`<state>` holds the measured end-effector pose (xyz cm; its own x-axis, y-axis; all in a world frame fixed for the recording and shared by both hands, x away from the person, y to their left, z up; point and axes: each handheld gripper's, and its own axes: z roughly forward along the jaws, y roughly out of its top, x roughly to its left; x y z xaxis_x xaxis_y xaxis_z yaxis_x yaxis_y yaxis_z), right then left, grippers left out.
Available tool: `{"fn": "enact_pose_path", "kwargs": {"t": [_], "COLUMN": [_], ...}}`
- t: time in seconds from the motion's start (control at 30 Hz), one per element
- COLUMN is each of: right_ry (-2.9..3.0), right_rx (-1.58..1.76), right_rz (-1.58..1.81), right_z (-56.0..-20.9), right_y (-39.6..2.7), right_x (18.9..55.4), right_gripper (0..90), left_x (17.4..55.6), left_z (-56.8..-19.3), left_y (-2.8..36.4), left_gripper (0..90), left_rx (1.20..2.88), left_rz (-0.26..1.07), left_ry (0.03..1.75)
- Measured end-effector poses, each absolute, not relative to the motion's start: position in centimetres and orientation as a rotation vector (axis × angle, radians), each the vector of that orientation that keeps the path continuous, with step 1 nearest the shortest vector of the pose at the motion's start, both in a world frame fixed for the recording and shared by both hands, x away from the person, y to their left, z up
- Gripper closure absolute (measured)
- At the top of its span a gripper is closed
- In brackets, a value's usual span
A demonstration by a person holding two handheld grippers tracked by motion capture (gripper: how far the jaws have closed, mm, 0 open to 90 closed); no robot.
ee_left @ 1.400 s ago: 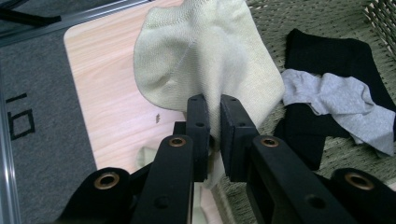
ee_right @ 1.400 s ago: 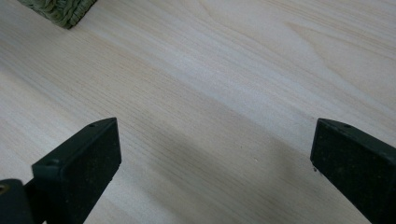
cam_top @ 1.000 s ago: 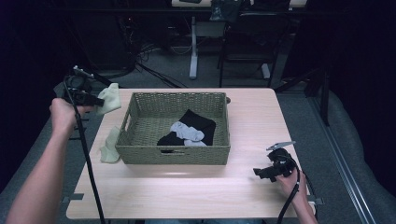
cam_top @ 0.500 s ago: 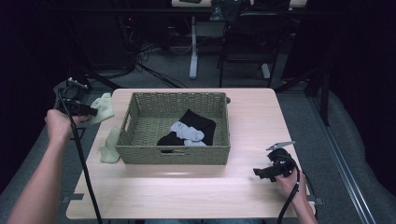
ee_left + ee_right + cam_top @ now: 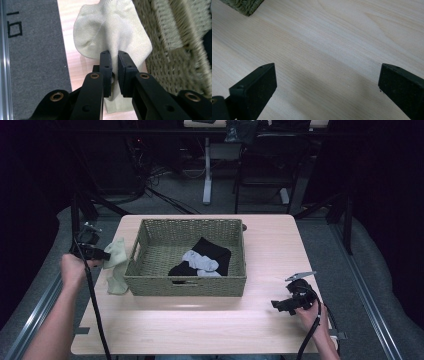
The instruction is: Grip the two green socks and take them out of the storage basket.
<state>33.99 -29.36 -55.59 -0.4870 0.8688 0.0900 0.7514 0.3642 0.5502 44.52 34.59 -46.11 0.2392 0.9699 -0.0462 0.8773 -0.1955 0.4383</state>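
1. Left hand-held gripper has its jaws pressed together on a pale green sock, pinching a fold of it and holding it in the air just outside the left wall of the basket, at about 9 o'clock from the basket's middle.
2. Second pale green sock lies on the tabletop directly below, touching or nearly touching the basket's left wall.
3. Right hand-held gripper rests low at about 4 o'clock from the basket, jaws spread wide over bare wood, holding nothing.
4. Inside the basket lie a black sock and a grey sock, overlapping.
5. Judged progress: partway. Two socks are in the basket; the lifted one is probably headed in or out, which cannot be told, and one waits on the tabletop.
6. Room: the left tabletop edge is close beside the held sock, so there is little margin there. Open tabletop lies at 6 o'clock and 3 o'clock of the basket.
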Motion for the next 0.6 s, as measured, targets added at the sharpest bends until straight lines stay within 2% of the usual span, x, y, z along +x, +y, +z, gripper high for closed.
{"fn": "enact_pose_path", "kwargs": {"t": [0.4,0.53,0.6], "right_ry": [2.413,2.409,2.41], "right_rx": [1.456,1.459,1.459], "right_rz": [0.789,0.797,0.796], "right_z": [-55.6,-55.6,-55.6], "right_y": [-29.3,-29.3,-29.4], "right_x": [34.0,34.0,34.0], "right_gripper": [1.1,1.0,1.0], "left_x": [44.1,44.0,43.8], "left_z": [-50.8,-51.7,-51.7], "left_y": [34.2,34.2,34.3], "left_gripper": [81.3,69.4,60.6], "left_rx": [2.164,2.149,2.128], "left_rz": [0.242,0.205,0.206], "left_ry": [1.74,1.753,1.757]}}
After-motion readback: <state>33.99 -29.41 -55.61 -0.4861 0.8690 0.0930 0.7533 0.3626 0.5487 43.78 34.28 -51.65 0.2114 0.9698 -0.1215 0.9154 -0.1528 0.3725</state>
